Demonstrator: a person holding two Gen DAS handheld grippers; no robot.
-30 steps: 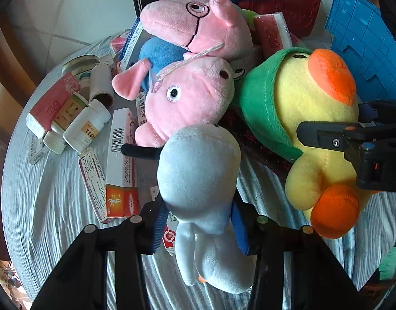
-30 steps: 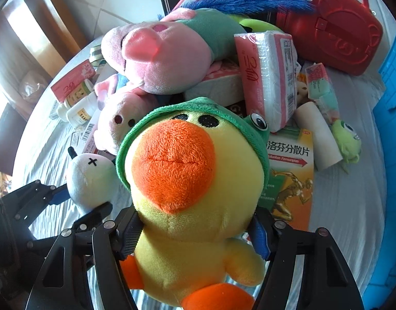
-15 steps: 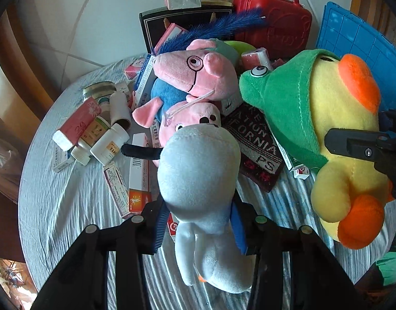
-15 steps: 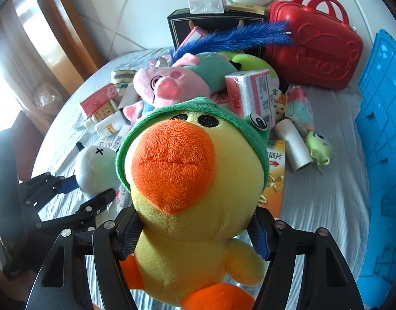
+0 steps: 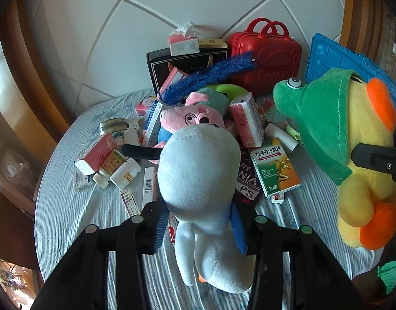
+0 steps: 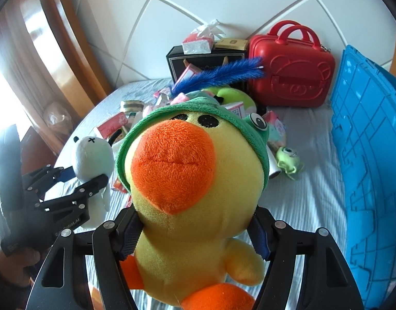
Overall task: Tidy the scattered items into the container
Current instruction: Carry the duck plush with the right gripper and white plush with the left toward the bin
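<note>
My left gripper point(image 5: 199, 228) is shut on a pale grey-white plush toy point(image 5: 198, 170) and holds it above the table; it also shows in the right wrist view point(image 6: 92, 152). My right gripper point(image 6: 195, 232) is shut on a yellow duck plush with a green frog hood point(image 6: 187, 180), also seen at the right in the left wrist view point(image 5: 353, 142). The blue plastic crate point(image 6: 368, 155) stands at the right. Pink pig plushes point(image 5: 187, 118), medicine boxes point(image 5: 274, 170) and bottles point(image 5: 124, 174) lie scattered on the striped tablecloth.
A red toy suitcase point(image 6: 288, 69) and a black box point(image 6: 195, 62) with a tissue pack point(image 6: 198, 44) on top stand at the back by the tiled wall. A small green one-eyed plush point(image 6: 288, 157) lies near the crate. A blue feather point(image 5: 211, 77) sticks out of the pile.
Both grippers have risen and drawn back from the pile with their plush toys. More of the table, the wall and the blue crate have come into view.
</note>
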